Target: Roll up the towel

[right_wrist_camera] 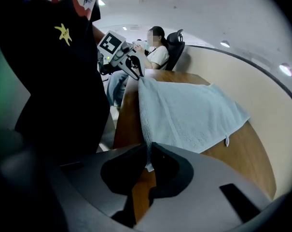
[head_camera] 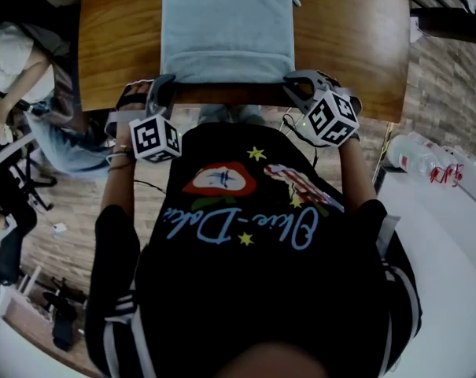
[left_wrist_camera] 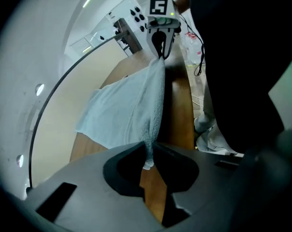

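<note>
A light blue towel (head_camera: 226,26) lies flat on the wooden table (head_camera: 119,30), its near edge along the table's front edge. My left gripper (head_camera: 165,81) is shut on the towel's near left corner, and my right gripper (head_camera: 289,81) is shut on the near right corner. In the left gripper view the towel (left_wrist_camera: 131,110) runs into the closed jaws of the left gripper (left_wrist_camera: 148,153), with the right gripper (left_wrist_camera: 160,33) pinching the far corner. The right gripper view mirrors this: the towel (right_wrist_camera: 184,112) is pinched in the right gripper (right_wrist_camera: 149,156), and the left gripper (right_wrist_camera: 131,64) holds the other corner.
A person (head_camera: 9,61) sits at the left beside the table, also visible in a chair (right_wrist_camera: 172,47). Plastic bottles (head_camera: 426,160) lie on a white surface at the right. My own body stands right against the table's front edge.
</note>
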The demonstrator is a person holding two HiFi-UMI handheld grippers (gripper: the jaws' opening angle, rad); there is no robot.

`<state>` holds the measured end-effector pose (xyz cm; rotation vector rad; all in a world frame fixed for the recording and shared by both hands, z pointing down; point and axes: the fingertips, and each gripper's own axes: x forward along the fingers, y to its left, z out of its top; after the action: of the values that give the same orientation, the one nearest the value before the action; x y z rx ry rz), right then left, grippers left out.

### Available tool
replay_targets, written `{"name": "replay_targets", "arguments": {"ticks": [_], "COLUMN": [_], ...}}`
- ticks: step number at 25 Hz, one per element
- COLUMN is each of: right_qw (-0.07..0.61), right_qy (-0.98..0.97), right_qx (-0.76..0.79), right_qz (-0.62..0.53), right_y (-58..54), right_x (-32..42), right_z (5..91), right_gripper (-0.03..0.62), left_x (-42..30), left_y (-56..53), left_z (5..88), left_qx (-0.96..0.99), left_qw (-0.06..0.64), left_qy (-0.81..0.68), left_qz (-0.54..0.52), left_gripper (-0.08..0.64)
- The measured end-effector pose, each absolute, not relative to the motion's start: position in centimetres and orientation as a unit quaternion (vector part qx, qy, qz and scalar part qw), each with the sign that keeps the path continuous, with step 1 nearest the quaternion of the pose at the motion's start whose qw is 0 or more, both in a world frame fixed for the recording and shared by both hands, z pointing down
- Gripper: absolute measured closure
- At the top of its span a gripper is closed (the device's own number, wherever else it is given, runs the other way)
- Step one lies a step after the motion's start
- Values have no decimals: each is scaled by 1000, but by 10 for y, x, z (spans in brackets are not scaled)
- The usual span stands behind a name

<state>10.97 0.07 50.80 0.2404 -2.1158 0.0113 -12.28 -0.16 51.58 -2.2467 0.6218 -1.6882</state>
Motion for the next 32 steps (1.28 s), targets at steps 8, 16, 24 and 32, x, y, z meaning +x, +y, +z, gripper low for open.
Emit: {"name": "replay_targets", "arguments": {"ticks": [8,16,24,32], "right_qw": [434,411,370,368], "right_qy": [-887,-888,-888,-887], "right_qx": [99,76,99,183], "right_qz": [121,193,255,212], "right_y": [31,42,6,-46], "right_x": [104,109,108,109], "right_z": [488,490,484,482], "right_gripper": [569,569,569,569], "left_x": [-127,-125,-130,-132], "left_y": [27,38,4,-40], "left_z": [499,502,492,494], "left_qx": [-800,-823,-840,-828], "left_qw": [51,-13,-38,-21], "left_qy": [207,160,158,221], "left_qz": [-560,-544,-518,-515], "left_gripper": [511,511,511,509]}}
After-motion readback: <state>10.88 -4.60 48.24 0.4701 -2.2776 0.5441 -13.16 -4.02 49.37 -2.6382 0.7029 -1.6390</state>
